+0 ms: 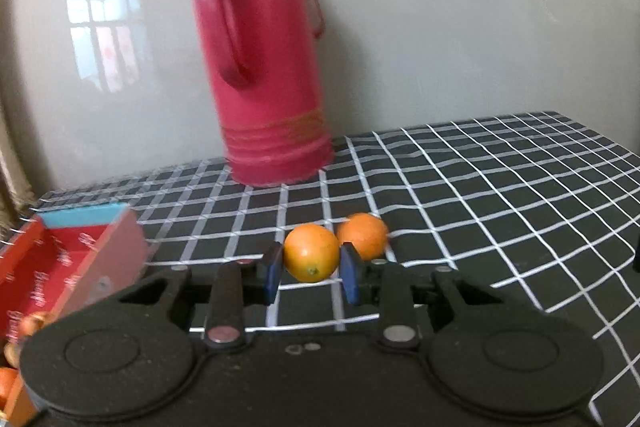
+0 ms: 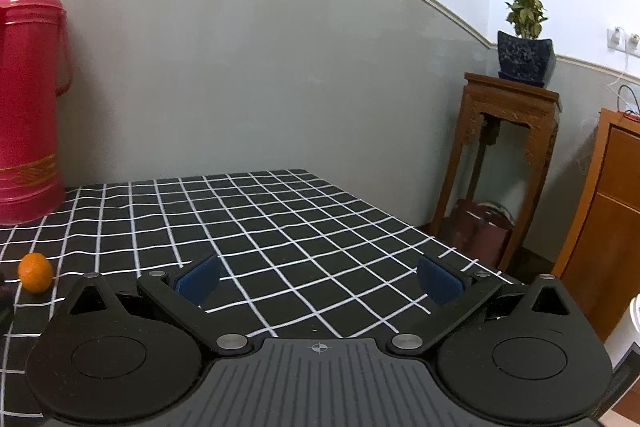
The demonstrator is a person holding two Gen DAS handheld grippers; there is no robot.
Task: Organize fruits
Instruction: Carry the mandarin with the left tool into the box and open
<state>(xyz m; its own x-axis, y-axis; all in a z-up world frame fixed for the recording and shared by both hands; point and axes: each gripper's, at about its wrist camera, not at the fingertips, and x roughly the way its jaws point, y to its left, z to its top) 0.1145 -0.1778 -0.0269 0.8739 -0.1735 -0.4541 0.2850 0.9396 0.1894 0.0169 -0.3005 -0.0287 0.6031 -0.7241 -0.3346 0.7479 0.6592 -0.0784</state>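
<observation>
A: Checked tablecloth (image 1: 460, 187), grey wall, red thermos (image 1: 260, 67) at the back. Where's the fruit?

B: In front of the thermos: left gripper (image 1: 311, 269) clamps one orange (image 1: 311, 253), probably bound for the red box (image 1: 60, 267) left of it. A second orange (image 1: 366, 233) waits behind.

A: Right gripper (image 2: 318, 281)?

B: Spread wide, holding nothing.

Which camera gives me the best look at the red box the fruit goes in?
The left wrist view. The red box sits at that view's left edge, open, with oranges partly visible inside, near the left gripper shut on an orange. The right wrist view does not show the box at all.
</observation>
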